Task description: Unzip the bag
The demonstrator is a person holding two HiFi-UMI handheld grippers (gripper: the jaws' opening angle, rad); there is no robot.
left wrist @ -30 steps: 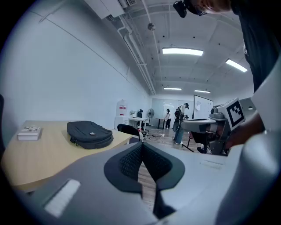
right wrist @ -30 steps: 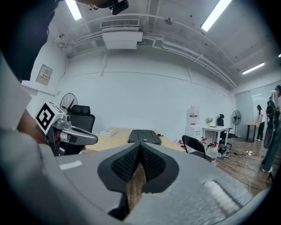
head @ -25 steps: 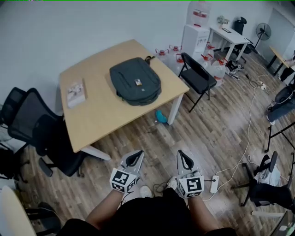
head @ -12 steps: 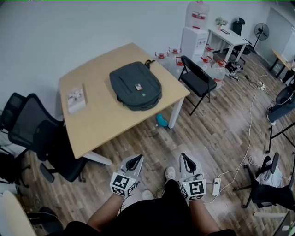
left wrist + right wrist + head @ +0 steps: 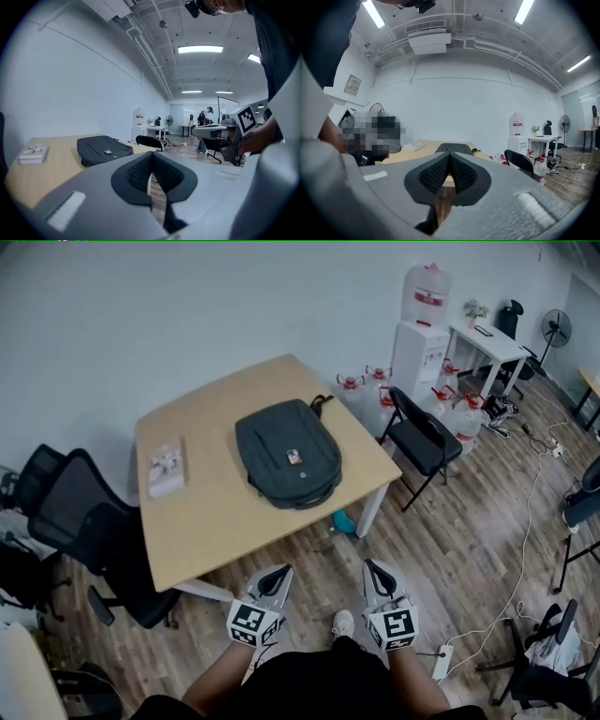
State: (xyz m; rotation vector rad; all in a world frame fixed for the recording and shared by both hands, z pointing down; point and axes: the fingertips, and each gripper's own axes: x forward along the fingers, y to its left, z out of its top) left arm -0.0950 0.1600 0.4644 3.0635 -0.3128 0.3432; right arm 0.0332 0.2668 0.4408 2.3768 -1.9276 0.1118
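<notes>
The dark backpack (image 5: 288, 463) lies flat on the bench (image 5: 216, 512). The left tool (image 5: 273, 579) and the right tool (image 5: 377, 573) are both clenched and empty, well apart from it.

Right gripper (image 5: 449, 154) jaws together, empty; bag (image 5: 456, 147) on table (image 5: 413, 153) well beyond.
</notes>
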